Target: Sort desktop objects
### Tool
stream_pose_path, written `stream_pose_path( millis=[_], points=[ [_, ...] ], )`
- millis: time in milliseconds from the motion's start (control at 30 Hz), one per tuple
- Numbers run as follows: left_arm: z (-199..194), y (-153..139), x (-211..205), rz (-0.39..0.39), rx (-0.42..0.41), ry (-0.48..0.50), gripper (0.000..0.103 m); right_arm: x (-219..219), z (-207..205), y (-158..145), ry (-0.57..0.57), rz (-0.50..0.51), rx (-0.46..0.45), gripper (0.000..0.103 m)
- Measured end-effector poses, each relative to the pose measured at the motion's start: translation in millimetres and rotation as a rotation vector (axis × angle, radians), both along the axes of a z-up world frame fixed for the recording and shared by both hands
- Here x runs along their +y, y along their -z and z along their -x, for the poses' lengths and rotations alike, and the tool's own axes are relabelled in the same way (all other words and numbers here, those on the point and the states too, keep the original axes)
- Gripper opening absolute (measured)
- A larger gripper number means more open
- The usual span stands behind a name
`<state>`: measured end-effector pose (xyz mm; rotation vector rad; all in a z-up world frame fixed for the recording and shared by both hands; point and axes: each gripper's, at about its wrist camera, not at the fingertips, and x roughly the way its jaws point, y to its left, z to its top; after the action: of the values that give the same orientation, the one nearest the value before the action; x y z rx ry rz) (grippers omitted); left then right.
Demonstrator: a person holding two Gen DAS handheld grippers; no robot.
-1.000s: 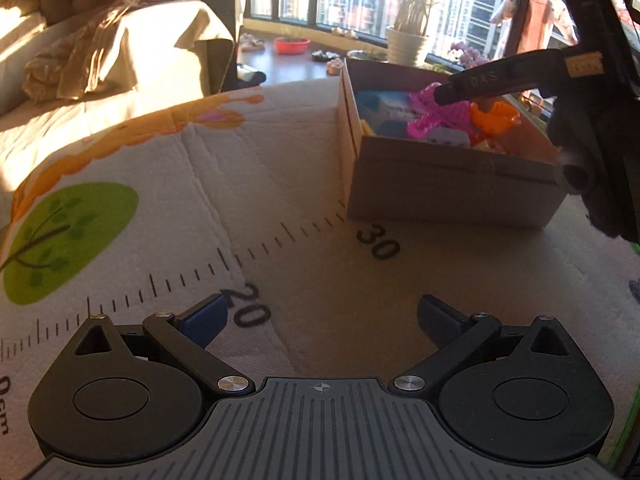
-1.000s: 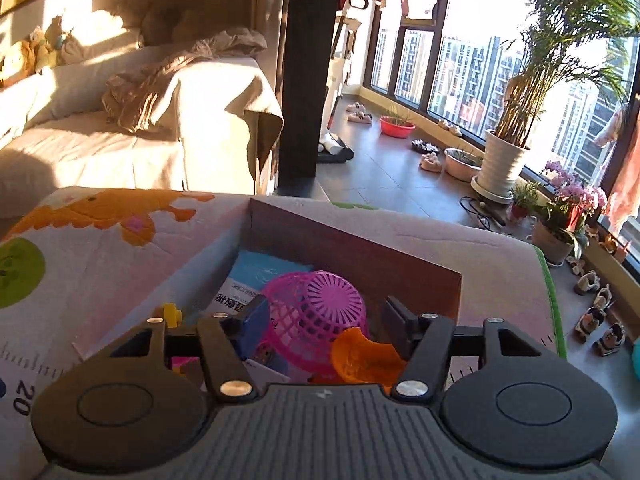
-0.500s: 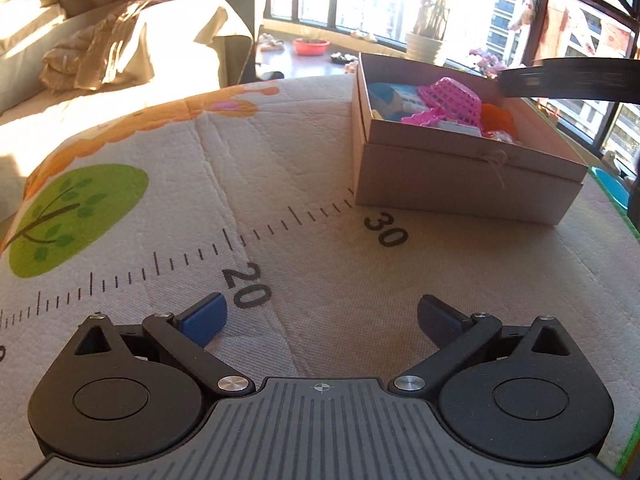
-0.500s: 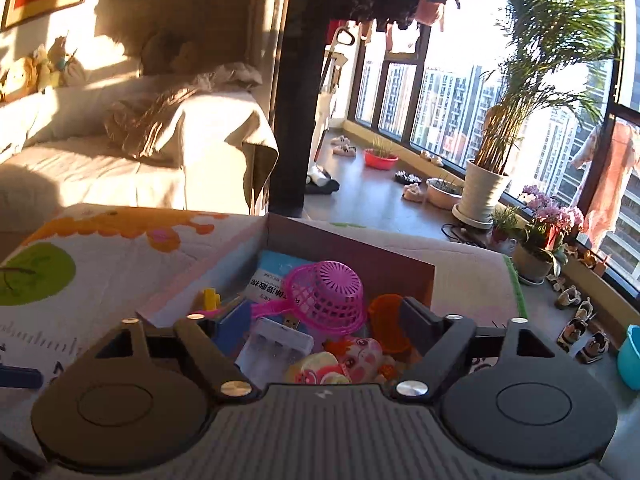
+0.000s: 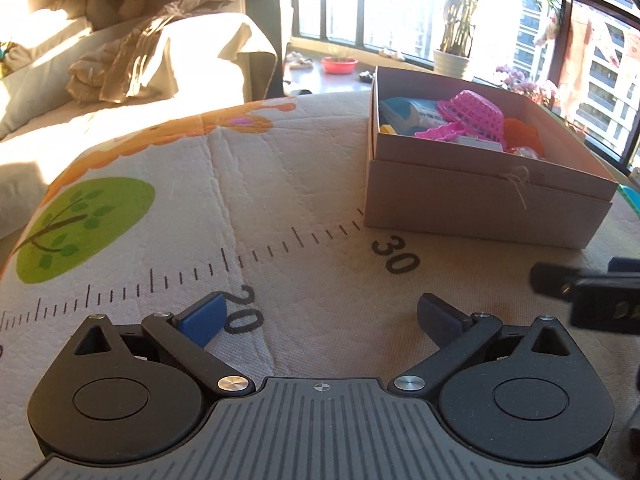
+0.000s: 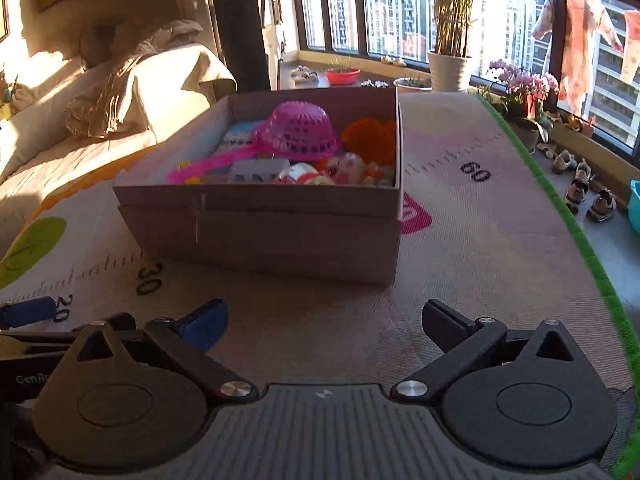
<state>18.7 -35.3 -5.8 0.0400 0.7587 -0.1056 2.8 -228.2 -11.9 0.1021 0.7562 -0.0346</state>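
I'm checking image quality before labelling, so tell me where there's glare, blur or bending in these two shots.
Left wrist view: windows blown out, ruler marks bent by fisheye, right gripper blurred at the edge. Right wrist view: warm low sun on the sofa, box sharp, its front in shade.

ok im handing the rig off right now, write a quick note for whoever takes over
Left gripper: open, empty, over the bare mat.
Right gripper: jaws opening, nothing between them, over the mat short of the cardboard box.
Things: pink basket lies upside down in the box, with an orange item, a blue-and-white packet and small toys.
Done: everything in view is already in the box.
Left: no loose items show on the mat in either view; check beyond the frames.
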Motion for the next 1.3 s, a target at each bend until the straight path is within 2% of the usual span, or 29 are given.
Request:
stream_pose_path(
  millis=[67,133,233,333,467,633,700,767,900,1300],
  points=[
    [1,1,-2,0.001,-0.010,-0.021,0.103,12,-5,5,-0.007,0.084,0.011,0.103],
    [1,2,-4,0.003,-0.023,-0.035,0.103,16,-8,4,0.000,0.112,0.004,0.103],
    [1,3,-5,0.001,-0.035,-0.043,0.103,9,-18,4,-0.007,0.087,0.002,0.103],
    [4,4,-6,-0.005,-0.048,-0.048,0.103,5,-19,8,0.002,0.081,-0.037,0.103],
    [11,5,-8,-0.013,-0.065,-0.069,0.103,12,-13,9,0.043,0.106,-0.058,0.103],
    [23,4,-4,-0.024,-0.070,-0.100,0.103,18,-13,8,0.043,0.099,-0.059,0.103],
    [21,4,-1,-0.014,-0.063,-0.084,0.103,19,-14,8,0.044,0.094,-0.059,0.103],
    [15,4,-3,-0.034,-0.074,-0.016,0.103,18,-15,8,0.044,0.096,-0.058,0.103],
    [3,6,-1,0.015,-0.063,0.051,0.103,19,-15,8,0.044,0.096,-0.058,0.103],
    [6,6,-7,0.007,-0.069,0.045,0.103,19,-17,8,0.044,0.094,-0.059,0.103]
  ],
)
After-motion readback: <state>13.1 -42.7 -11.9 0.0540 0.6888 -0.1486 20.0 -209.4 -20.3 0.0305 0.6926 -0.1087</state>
